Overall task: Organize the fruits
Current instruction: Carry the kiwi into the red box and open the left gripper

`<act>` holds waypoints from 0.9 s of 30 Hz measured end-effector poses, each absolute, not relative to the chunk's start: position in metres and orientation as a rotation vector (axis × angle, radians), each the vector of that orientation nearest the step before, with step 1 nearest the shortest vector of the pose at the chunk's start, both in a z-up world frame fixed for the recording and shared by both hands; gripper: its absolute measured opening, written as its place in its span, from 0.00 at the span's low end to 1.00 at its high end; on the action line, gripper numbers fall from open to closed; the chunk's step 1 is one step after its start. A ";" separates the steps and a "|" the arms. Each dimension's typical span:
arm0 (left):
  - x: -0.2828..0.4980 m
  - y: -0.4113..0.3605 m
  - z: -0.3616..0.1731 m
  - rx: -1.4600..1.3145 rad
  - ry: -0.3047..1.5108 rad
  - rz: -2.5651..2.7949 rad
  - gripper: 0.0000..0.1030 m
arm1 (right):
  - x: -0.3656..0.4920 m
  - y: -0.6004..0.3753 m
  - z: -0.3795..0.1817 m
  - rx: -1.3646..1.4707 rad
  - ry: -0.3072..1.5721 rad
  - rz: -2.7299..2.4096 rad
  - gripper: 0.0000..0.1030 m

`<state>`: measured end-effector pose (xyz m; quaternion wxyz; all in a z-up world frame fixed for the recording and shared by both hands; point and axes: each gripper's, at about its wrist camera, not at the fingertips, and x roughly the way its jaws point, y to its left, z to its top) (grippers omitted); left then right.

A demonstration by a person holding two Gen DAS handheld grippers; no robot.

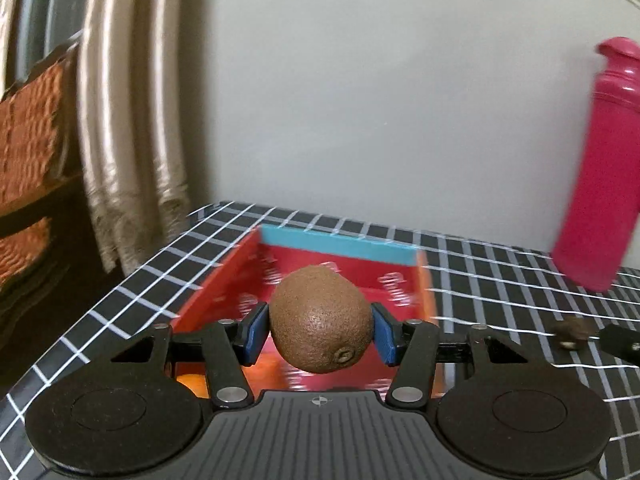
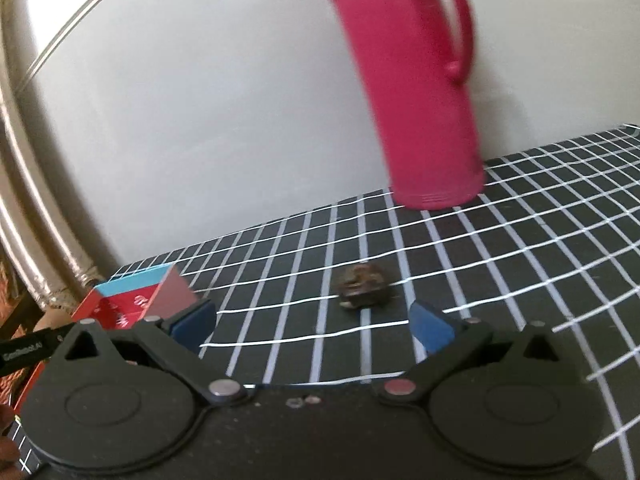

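Left gripper [image 1: 320,330] jaws grasp a kiwi [image 1: 320,320] over the red box [image 1: 224,280]; right gripper [image 2: 312,320] jaws released

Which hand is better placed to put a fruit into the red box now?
Left. The left tool already grips the kiwi right above the red box. The right tool is open and empty.
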<state>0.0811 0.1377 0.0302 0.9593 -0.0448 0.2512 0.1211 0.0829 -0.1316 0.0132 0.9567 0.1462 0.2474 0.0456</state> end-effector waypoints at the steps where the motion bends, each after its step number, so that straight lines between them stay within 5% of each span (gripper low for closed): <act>1: 0.082 0.139 0.028 -0.092 0.516 0.255 0.52 | 0.084 -0.126 0.013 0.289 0.504 0.103 1.00; 22: 0.107 0.152 0.004 -0.110 0.609 0.251 0.53 | 0.104 -0.084 0.008 0.246 0.539 0.177 1.00; 27: 0.101 0.151 0.008 -0.103 0.600 0.241 0.66 | 0.106 -0.088 0.006 0.239 0.546 0.164 1.00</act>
